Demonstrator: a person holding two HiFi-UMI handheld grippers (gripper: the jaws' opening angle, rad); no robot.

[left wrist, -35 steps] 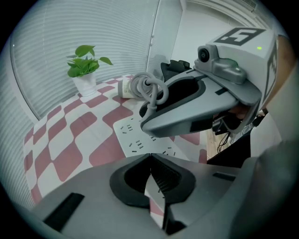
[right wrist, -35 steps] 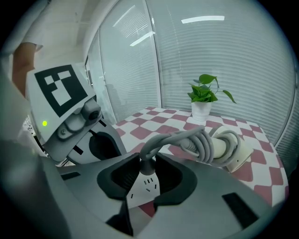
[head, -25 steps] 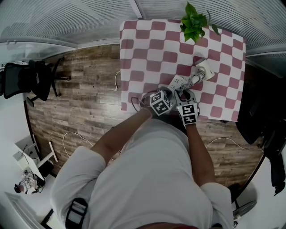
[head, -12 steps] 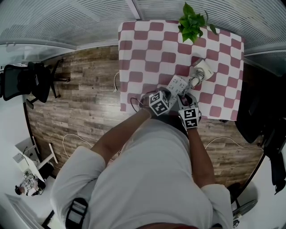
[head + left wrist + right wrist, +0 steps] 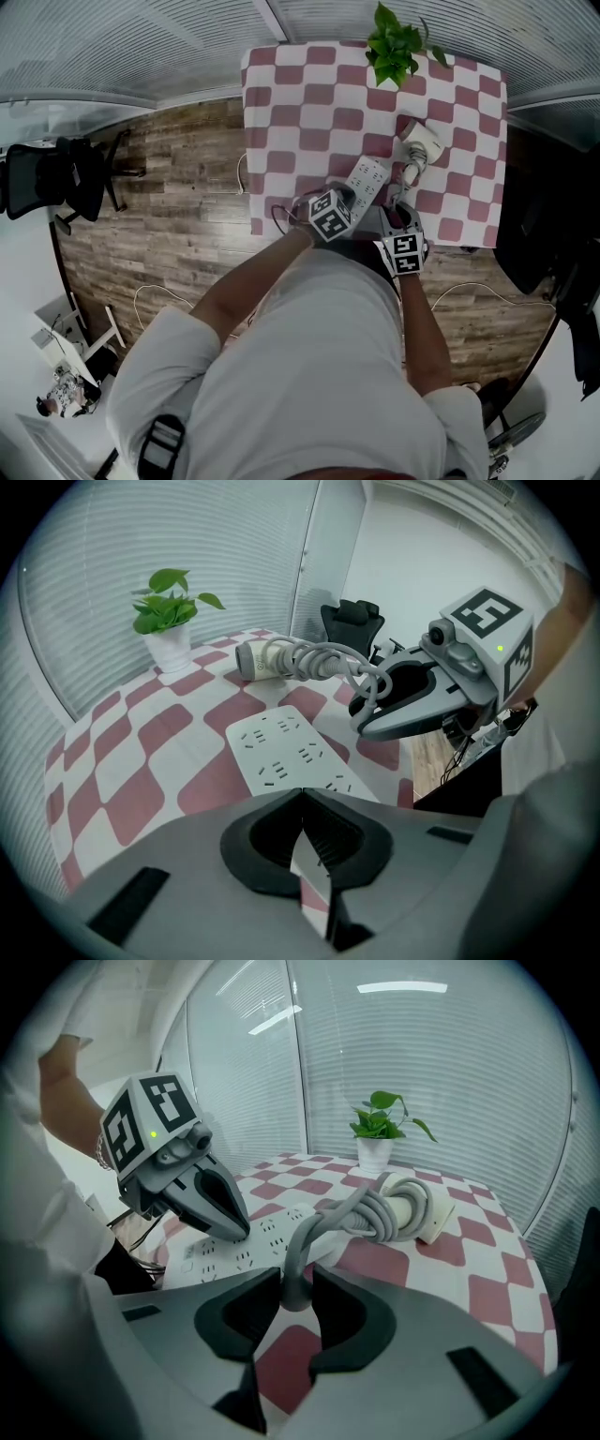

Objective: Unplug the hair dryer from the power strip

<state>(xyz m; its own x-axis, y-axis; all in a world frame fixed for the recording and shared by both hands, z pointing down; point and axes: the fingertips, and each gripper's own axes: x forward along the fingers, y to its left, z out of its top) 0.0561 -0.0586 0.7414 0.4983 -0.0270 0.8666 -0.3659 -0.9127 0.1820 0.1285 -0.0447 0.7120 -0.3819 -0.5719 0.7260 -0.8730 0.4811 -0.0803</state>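
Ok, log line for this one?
left claw: shut, on power strip | right claw: shut on hair dryer cord | visible sockets: empty | hair dryer: on table

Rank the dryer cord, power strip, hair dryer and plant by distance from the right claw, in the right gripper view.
1. dryer cord: gripped in the right claw.
2. power strip: just ahead, to the left.
3. hair dryer: farther ahead, to the right.
4. plant: at the far table edge.

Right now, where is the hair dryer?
In the head view the hair dryer lies on the table, right side, between the plant and the power strip.
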